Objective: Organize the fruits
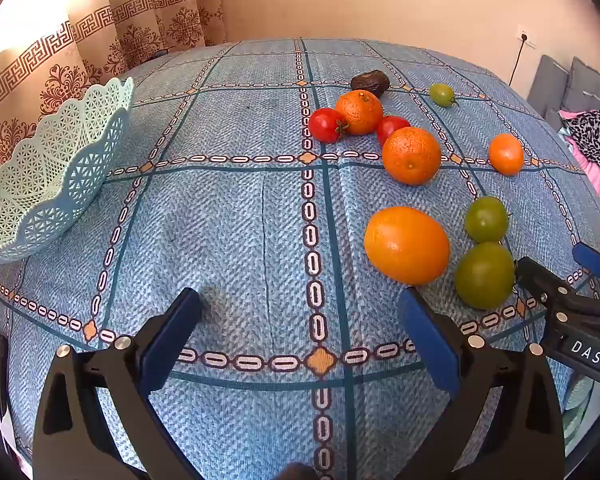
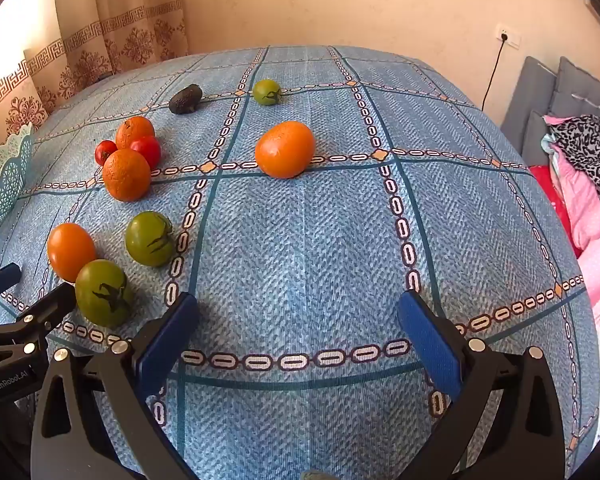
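Both claws hang wide open and empty over the tabletop [image 1: 228, 240]: left claw [image 1: 300, 320], right claw [image 2: 298, 316]. Fruits lie scattered right of the basket [image 1: 56, 184] at far left. Best to straddle the near orange tomato [image 1: 406, 245] squarely and squeeze gently. Labels read "DAS" and "GenRobot.AI".

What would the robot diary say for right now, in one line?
left gripper: open, empty | right gripper: open, empty | fruits loose on tablecloth | basket: nothing visible inside
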The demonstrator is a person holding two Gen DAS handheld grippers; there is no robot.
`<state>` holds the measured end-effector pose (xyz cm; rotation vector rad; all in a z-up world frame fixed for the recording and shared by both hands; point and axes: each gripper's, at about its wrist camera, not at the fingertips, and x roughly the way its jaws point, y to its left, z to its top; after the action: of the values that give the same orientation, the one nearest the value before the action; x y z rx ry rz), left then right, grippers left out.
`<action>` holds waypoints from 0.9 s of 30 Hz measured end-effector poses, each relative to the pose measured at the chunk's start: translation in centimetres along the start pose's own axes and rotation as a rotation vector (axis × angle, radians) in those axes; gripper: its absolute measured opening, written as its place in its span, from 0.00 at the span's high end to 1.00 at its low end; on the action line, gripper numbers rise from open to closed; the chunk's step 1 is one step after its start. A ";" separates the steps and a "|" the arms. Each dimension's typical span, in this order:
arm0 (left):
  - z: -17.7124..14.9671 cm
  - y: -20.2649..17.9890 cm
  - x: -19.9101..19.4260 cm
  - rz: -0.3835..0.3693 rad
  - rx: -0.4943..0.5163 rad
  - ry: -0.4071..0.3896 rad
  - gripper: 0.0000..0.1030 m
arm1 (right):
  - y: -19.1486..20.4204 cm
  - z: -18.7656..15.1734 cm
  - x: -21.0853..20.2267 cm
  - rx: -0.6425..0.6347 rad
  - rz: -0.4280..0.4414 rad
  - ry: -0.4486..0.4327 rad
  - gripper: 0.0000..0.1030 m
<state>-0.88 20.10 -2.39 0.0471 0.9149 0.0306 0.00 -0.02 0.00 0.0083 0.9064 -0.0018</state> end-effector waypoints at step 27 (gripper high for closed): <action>0.0 0.0 0.0 0.001 0.001 -0.001 0.02 | 0.1 -0.1 -0.3 -0.003 -0.018 0.001 0.05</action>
<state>-0.88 20.11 -2.33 0.0483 0.9143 0.0312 -0.27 0.03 0.17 -0.0026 0.9076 -0.0177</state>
